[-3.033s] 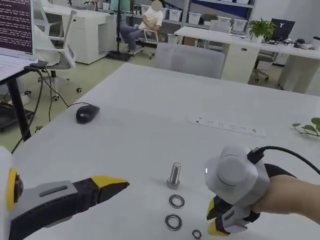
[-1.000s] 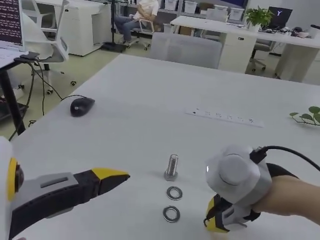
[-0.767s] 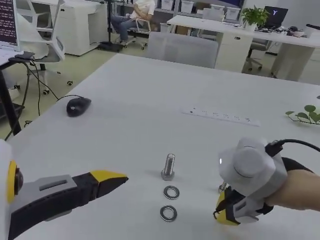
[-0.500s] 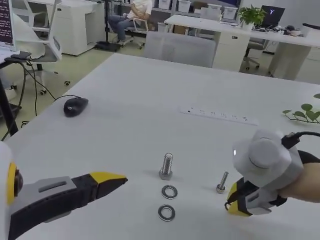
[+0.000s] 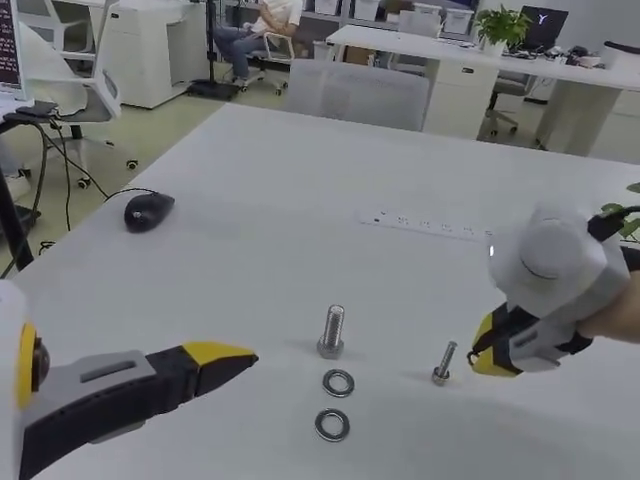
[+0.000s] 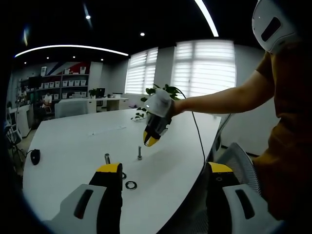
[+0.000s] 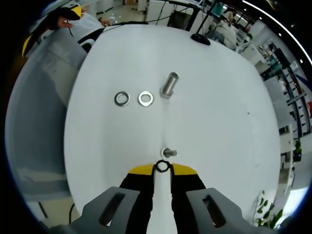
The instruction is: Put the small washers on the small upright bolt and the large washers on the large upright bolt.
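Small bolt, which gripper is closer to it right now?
Right. The right gripper, pinching a small washer, is just beside the small bolt; the left gripper sits farther off, beyond the large bolt.

**Left gripper view: both grippers over a white table with bolts and washers**

Your left gripper (image 6: 165, 171) rises from the bottom edge. Its yellow-tipped jaws stand wide apart with nothing between them. Beyond them, on the white table (image 6: 73, 139), the large bolt (image 6: 107, 158) and the small bolt (image 6: 140, 153) stand upright near each other. Two washers (image 6: 130, 185) lie flat nearer you, one partly behind a jaw. Your right gripper (image 6: 150, 141) reaches in from the right, tips pointing down just above the small bolt. A mouse (image 6: 34, 156) lies at the far left.
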